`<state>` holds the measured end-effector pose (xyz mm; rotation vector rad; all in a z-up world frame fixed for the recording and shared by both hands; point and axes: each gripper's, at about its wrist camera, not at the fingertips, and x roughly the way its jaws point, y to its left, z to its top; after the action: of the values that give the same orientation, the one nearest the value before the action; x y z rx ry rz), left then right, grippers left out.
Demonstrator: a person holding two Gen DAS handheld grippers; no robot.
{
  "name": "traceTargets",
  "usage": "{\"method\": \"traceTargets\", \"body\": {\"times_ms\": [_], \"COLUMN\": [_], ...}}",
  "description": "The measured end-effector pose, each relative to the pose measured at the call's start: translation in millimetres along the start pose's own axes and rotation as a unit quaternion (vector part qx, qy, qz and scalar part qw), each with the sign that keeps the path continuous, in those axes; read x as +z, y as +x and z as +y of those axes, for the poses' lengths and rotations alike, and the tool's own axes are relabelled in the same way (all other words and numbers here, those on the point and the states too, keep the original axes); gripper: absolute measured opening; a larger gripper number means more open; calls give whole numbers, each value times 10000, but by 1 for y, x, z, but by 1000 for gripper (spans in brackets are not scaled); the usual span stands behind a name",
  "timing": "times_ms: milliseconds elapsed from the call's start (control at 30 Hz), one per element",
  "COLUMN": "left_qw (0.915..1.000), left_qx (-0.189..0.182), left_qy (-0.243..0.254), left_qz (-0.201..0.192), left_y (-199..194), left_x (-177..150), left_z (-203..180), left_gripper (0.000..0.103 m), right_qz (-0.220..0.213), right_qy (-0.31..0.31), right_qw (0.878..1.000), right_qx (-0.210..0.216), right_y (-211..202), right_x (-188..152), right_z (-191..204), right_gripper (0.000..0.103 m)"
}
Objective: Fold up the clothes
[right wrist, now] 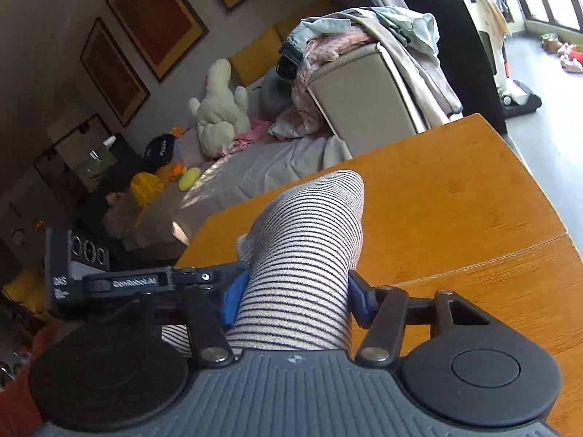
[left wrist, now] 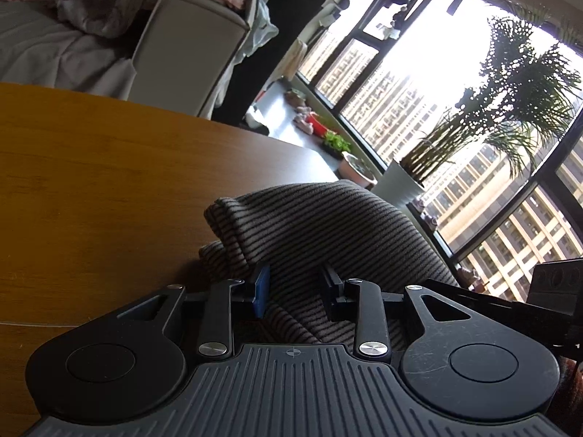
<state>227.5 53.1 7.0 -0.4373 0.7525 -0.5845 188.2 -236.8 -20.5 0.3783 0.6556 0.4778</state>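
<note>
- Striped knit garment (left wrist: 309, 233) is bunched on the wooden table (left wrist: 91, 189), just ahead of the left gripper (left wrist: 297, 291); a rolled edge is seen at 10 o'clock of the heap
- Left gripper's jaws are set narrow with a fold of the striped cloth between them; blue pad (left wrist: 261, 293) appears pressed to the fabric, so a pinch is judged, likely to anchor that side while the other side is worked
- In the right wrist view the same striped knit garment (right wrist: 302, 262) is draped as a thick roll through the right gripper (right wrist: 295, 296), running toward 12 o'clock over the wooden table (right wrist: 455, 189)
- Right gripper's jaws stand about half open, blue pads (right wrist: 235, 296) at both flanks of the roll; firm pressure cannot be told, so the hold is judged loose at best
- Both grippers sit on one garment, probably so an edge can be carried over for a fold; the fold is judged not yet flat
- Table surface is orange-brown, smooth, bare beyond the cloth; a seam line is seen at 3 o'clock in the right view
- Room: a sofa arm (right wrist: 364, 83) heaped with unfolded clothes at 12 o'clock, a plush toy (right wrist: 218, 105) at 10 o'clock, framed pictures (right wrist: 156, 18) on the wall
- Left view: large windows (left wrist: 419, 83) at 1 o'clock, a potted palm (left wrist: 492, 116) at 2 o'clock
</note>
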Motion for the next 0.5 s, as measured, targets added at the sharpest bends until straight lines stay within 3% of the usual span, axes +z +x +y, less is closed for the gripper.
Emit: {"method": "traceTargets", "body": {"times_ms": [133,300,400,433,500], "left_qw": [9999,9999,10000,10000,10000], "left_qx": [-100,2,-13,2,31], "left_qy": [4,141,53,52,49], "left_qz": [1,-1,-7,-19,-42], "left_y": [3,5,5,6,7], "left_x": [-2,-1,0,0,0], "left_z": [0,-5,-3,-3,-4], "left_gripper": [32,32,32,32,32], "right_qz": [79,-425,-726,-771,-415], "right_qy": [-184,-1116,-1723,-1894,-2106], "right_qw": [9974,9867,9796,9774,9767], "right_qx": [-699,-1099,-731,-535,-75], "right_y": [10,-9,-24,-28,-22], "right_x": [-13,-17,-21,-23,-34], "right_z": [-6,32,63,73,91], "right_gripper": [66,66,41,41,41]}}
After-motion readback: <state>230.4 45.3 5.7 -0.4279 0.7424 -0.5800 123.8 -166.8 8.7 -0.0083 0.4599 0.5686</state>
